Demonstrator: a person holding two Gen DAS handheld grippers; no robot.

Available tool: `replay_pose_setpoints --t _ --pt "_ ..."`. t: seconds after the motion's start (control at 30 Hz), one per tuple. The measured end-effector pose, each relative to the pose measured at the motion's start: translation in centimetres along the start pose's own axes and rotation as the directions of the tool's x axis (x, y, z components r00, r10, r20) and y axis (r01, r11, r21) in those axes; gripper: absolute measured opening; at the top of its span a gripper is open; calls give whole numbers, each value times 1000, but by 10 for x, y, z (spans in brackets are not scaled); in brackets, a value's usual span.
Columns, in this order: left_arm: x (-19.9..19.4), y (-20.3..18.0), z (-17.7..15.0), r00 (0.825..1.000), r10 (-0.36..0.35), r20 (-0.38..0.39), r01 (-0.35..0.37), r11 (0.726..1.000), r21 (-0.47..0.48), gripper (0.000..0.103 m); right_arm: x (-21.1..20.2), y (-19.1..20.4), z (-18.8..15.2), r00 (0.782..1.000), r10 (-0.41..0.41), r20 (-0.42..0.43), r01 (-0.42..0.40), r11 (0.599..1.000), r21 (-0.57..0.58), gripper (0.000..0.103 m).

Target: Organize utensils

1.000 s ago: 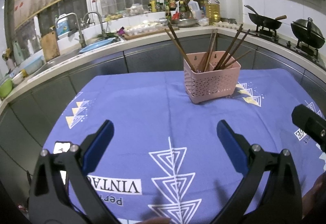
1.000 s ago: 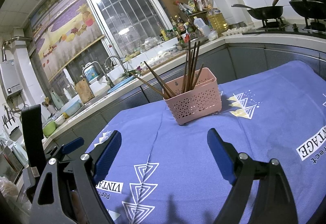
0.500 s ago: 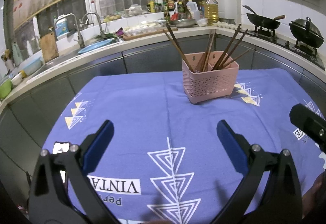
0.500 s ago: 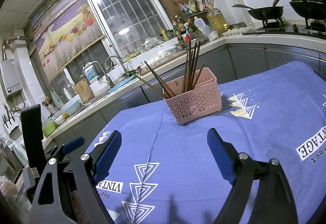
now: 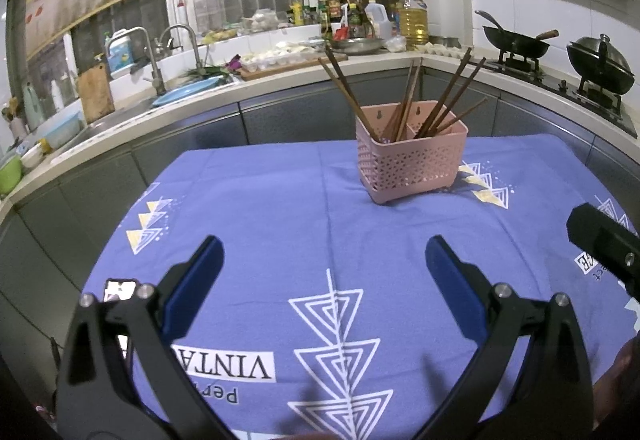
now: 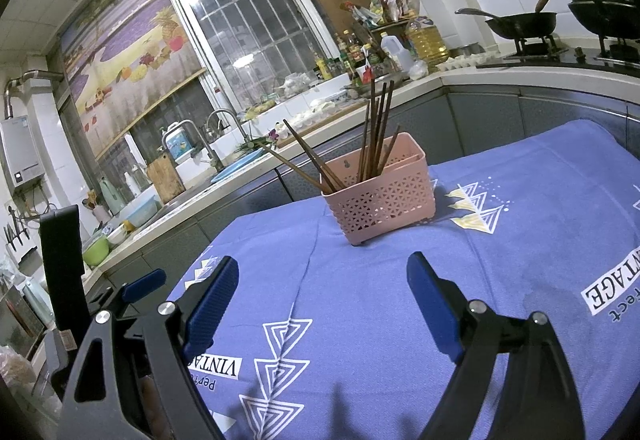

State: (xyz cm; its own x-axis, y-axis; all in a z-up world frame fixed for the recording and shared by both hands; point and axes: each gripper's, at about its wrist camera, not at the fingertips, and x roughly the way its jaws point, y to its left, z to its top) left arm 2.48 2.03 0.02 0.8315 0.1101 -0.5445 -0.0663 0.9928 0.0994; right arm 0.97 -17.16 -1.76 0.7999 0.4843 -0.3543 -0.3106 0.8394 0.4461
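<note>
A pink basket is seen standing upright on a blue tablecloth, toward the far side of the table and a little right of centre in the left wrist view. Dark chopsticks are stood in it, leaning in several directions; some are fanned to the left, some to the right. A divider can be made out inside the basket, but which sticks lie in which compartment cannot be told.

The left gripper is held over the near part of the cloth, its jaws spread wide with nothing between them, well short of the basket. The right gripper is likewise held over the near cloth, jaws wide apart and empty, with the basket farther off and slightly right of its line. Part of the right gripper's body is seen at the right edge of the left view.

Beyond the table a counter is run along the far wall, with a sink tap at the left and a wok at the right.
</note>
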Motion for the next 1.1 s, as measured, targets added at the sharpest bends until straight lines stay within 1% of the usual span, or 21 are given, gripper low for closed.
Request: replay_pose_setpoints --t 1.1 --pt "0 -3 2 1000 1 -3 -1 1000 7 97 -1 0 -1 1000 -1 2 1 1000 1 85"
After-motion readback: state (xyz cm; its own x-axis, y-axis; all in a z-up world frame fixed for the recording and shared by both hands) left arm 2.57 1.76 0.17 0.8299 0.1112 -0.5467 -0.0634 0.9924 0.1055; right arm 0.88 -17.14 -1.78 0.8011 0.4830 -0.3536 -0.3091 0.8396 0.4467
